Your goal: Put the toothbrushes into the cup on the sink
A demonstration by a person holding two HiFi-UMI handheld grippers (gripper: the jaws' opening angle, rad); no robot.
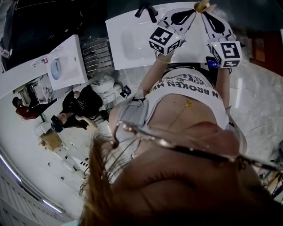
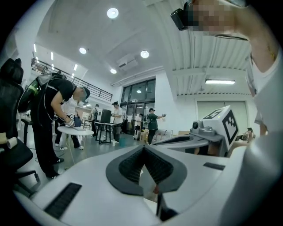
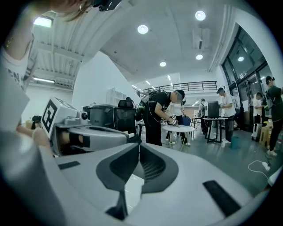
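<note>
At near edge of far white sink (image 1: 128,42), holding left gripper (image 1: 194,10) and right gripper (image 1: 204,14) side by side, tips close together, both clamped fully closed on nothing.

The left gripper (image 2: 143,149) and right gripper (image 3: 138,146) have smooth, matt white plastic shells, and their black ribbed pads (image 2: 130,165) look rubbery. The white rectangular sink basin (image 1: 128,44) is smooth and glossy like ceramic, and its black faucet (image 1: 146,9) looks matt. The grey hall floor (image 2: 95,148) is polished and reflective. The person's white printed top (image 1: 185,101) is soft cloth, and the thin spectacle frames (image 1: 177,145) gleam like metal.
</note>
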